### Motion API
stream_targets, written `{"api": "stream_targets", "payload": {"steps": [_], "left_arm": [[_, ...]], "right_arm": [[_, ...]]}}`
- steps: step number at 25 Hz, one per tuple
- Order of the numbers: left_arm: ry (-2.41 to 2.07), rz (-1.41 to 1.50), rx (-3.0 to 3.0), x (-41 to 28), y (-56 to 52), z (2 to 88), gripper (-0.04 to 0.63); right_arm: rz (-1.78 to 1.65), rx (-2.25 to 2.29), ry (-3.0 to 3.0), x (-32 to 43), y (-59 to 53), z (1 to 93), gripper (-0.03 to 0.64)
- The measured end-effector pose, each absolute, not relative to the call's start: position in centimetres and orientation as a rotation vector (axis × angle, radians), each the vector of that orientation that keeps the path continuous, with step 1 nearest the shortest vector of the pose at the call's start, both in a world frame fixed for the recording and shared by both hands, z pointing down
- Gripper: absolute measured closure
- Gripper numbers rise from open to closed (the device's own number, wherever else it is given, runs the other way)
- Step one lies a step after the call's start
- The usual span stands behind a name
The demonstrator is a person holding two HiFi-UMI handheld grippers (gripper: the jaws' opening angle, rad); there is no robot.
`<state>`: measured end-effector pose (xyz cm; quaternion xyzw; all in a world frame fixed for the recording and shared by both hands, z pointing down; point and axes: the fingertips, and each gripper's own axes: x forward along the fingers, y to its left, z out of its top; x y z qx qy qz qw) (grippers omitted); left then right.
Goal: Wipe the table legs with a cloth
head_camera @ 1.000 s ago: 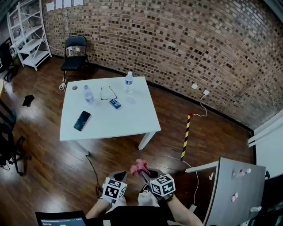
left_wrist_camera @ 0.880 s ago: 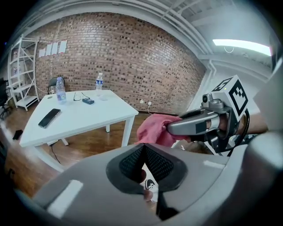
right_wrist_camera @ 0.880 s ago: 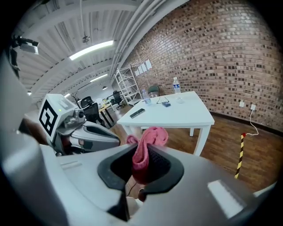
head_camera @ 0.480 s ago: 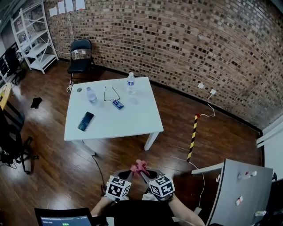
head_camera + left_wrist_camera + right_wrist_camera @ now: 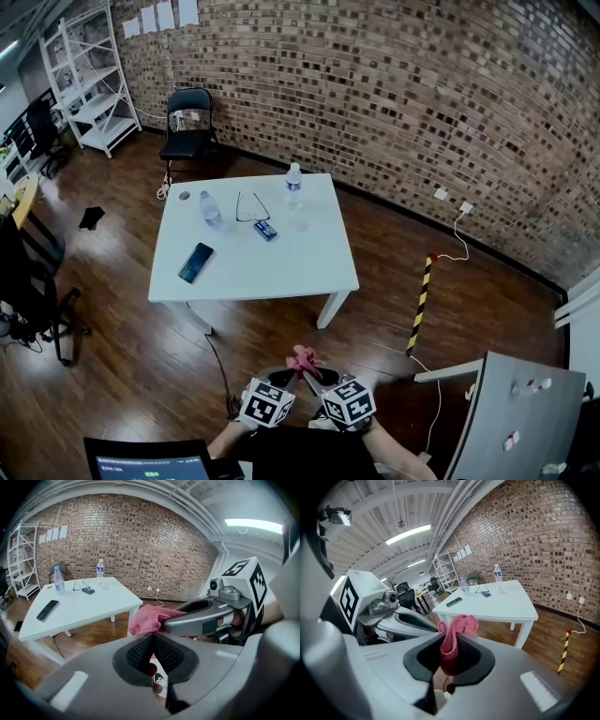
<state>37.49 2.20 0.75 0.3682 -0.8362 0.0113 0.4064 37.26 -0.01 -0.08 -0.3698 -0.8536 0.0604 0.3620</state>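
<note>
Right gripper (image 5: 452,657): clamped on pink cloth (image 5: 458,626). Left gripper (image 5: 152,649): jaws together, empty. Step: approach, worktop (image 5: 281,262) well apart. Next: close in, lower cloth to nearest leg (image 5: 333,308).

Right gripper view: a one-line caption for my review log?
Right claw shut on a pink cloth, the white table standing ahead, apart from it.

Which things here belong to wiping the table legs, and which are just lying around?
Job: pink cloth, clamped in the right tool; table legs.
Lying about: phone, glasses, water bottles, folding chair.
</note>
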Motion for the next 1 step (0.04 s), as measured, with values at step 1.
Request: {"api": "stream_targets", "payload": {"steps": [1], "left_arm": [[-2.105, 0.029, 0.933, 37.59, 2.01, 0.78, 0.594]], "right_arm": [[0.153, -0.954, -2.195, 37.37, 0.09, -0.08, 0.581]]}}
